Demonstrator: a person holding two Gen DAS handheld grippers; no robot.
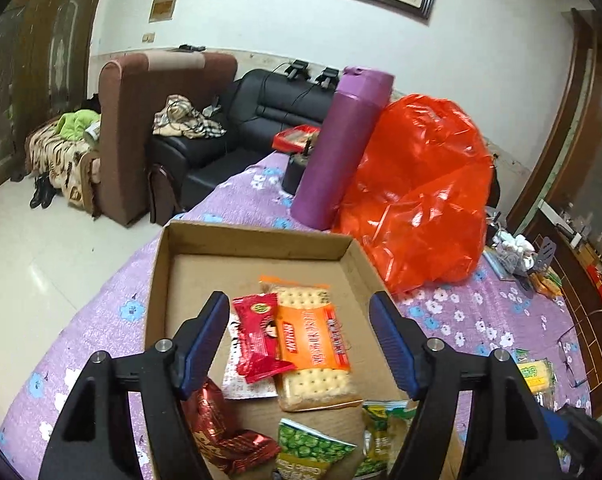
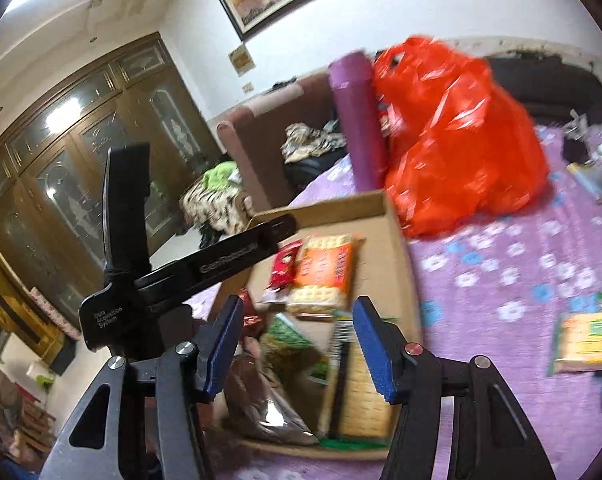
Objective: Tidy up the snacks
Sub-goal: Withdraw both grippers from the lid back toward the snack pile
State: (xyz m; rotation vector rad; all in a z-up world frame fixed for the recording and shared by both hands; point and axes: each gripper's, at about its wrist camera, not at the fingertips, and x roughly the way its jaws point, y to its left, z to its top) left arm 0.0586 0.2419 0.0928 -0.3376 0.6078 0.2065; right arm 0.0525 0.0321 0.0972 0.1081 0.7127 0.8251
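Table (image 1: 101, 320) under purple flowered cloth, below and around both claws; red bag (image 1: 421, 192) ahead and to the right of the left claw, purple cylinder (image 1: 341, 148) leaning just beside it.

Box (image 1: 257, 240) — shallow open cardboard tray, directly under and ahead of both claws; it holds most of the snacks seen.

Inside the box, left wrist view: cracker pack (image 1: 315, 344) lying flat between and just beyond the fingers; red packet (image 1: 259, 336) touching its left edge, overlapping it slightly; dark red foil packet (image 1: 221, 432) below the left finger; green pea packets (image 1: 313, 448) nearest the camera.

Left claw (image 1: 299, 340): jaws apart, nothing between the pads — it hangs above the packed snacks. Right claw (image 2: 297, 344): jaws apart, empty too; picture blurred, yet no packet sits in the gap.

Progress, judged: box well filled, several snacks in; not finished — a yellow packet (image 2: 589, 340) lies on the cloth well to the right of the right claw, outside the box; further small packets at the far right edge, too blurred to name.
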